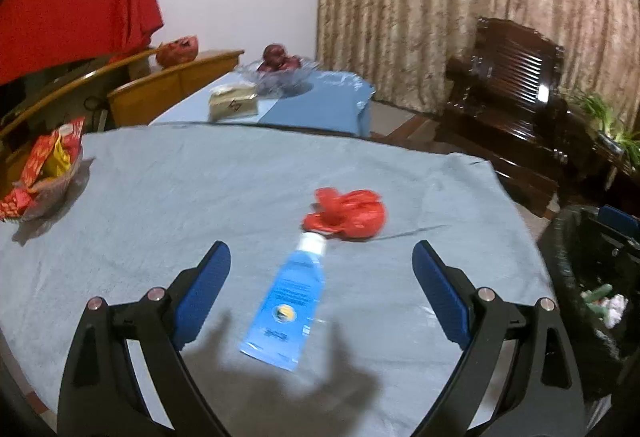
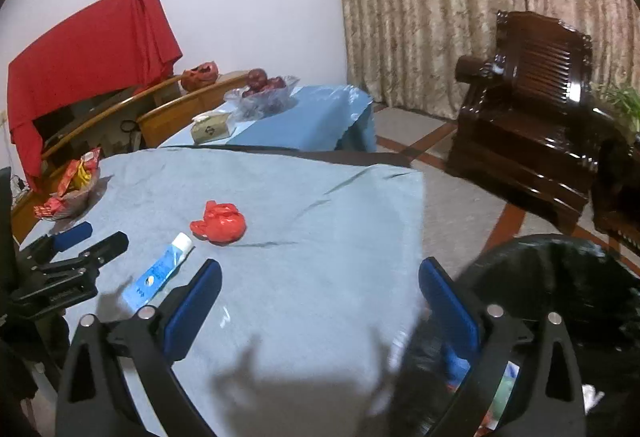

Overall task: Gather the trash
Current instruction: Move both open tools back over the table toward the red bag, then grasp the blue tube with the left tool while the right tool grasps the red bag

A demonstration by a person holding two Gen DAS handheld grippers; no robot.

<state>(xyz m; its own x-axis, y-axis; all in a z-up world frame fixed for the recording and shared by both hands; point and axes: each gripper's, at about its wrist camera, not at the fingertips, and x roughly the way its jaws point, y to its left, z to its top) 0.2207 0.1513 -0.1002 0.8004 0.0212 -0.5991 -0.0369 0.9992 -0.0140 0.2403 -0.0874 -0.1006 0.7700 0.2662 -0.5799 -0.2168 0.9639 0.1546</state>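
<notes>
Currently the step in hand is approach. The left tool (image 1: 322, 269) hangs wide open and empty over the blue tube (image 1: 289, 309), which lies flat on the tabletop (image 1: 160, 197), cap at 12 o'clock touching the crumpled red bag (image 1: 348, 213). The right tool (image 2: 320, 291), also wide open and empty, hovers beside the black-lined bin (image 2: 560, 277) at 3 o'clock. Next: lower, straddle the tube, close.
</notes>
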